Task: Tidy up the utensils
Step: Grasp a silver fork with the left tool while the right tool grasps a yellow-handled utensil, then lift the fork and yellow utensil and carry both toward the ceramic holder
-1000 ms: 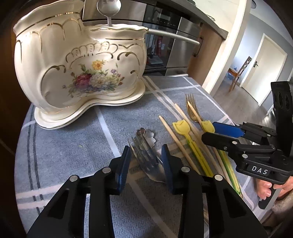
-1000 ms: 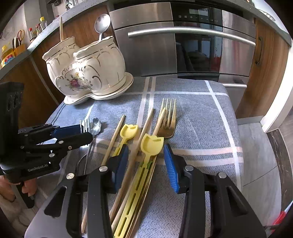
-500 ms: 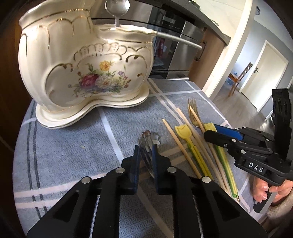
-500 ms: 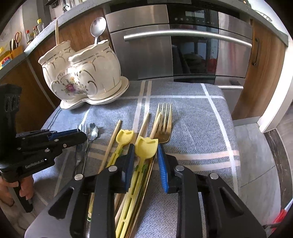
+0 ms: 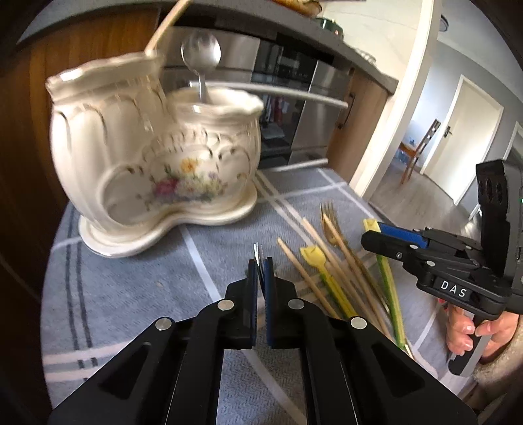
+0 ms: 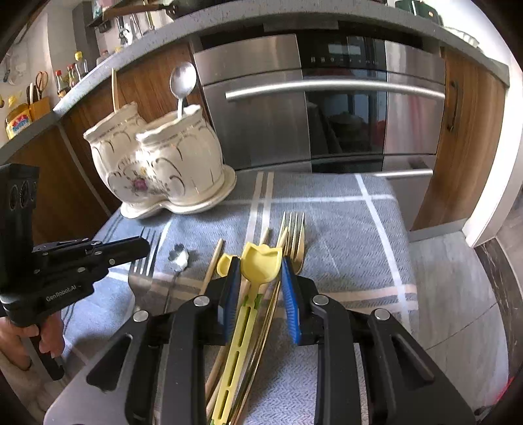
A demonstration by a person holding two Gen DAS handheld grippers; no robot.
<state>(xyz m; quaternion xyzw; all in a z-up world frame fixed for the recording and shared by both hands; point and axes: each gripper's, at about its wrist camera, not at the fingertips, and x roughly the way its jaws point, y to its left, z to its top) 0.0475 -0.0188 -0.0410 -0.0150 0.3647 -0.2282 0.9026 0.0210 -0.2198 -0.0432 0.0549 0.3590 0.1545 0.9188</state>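
The left claw (image 5: 260,266) is clenched on a silver fork (image 6: 141,278), gripping it edge-on so only thin tines poke out between the blue pads; in the right wrist view the fork appears lifted off the grey checked cloth (image 6: 343,235) covering the worktop. The right claw (image 6: 260,287) is clamped on a yellow tulip-headed utensil (image 6: 260,261), its slotted handle running back between the fingers and its head raised above the pile. The rest lies loose on the cloth: a second yellow tulip piece (image 5: 313,256), wooden chopsticks (image 5: 304,271), gold forks (image 6: 294,235) and a small flower-shaped spoon (image 6: 178,256). The cream floral holder (image 5: 157,170) stands at the back left on its saucer, with a silver spoon (image 5: 201,52) upright in one compartment and a wooden stick (image 5: 165,27) in the other. The main risk is likely the fork's narrow grip: pinched on thin metal, it could pivot or slip on the way to the holder. Its tines might also catch the scalloped rim or knock the standing spoon. On the right, the yellow handle lies close against chopsticks and a gold handle, so lifting may drag neighbours along or scatter them toward the cloth's edge
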